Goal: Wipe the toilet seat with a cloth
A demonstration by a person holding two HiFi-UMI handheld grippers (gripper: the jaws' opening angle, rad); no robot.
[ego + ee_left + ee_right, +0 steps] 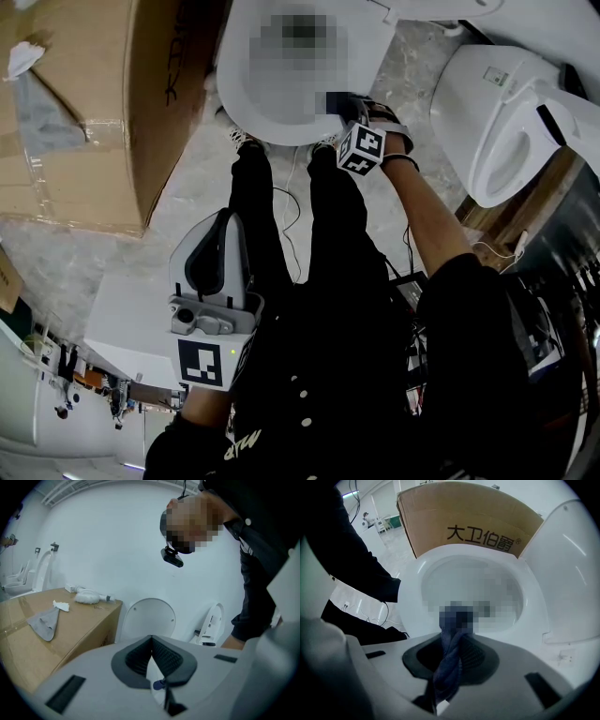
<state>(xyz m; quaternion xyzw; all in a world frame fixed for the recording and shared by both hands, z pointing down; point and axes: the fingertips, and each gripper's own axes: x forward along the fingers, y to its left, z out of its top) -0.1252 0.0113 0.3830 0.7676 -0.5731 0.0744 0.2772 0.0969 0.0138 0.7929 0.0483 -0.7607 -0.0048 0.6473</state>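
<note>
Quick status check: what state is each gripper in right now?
Left gripper: shut, nothing between the jaws.
Right gripper: shut on the cloth.

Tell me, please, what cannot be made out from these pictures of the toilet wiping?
- Right gripper view: a mosaic patch covers the tip of the dark blue cloth clamped in the right gripper, so contact with the white toilet seat is unclear.
- Head view: a patch hides everything inside the seat's ring.
- Left gripper view: white objects on the brown cardboard box are too small to identify.
</note>
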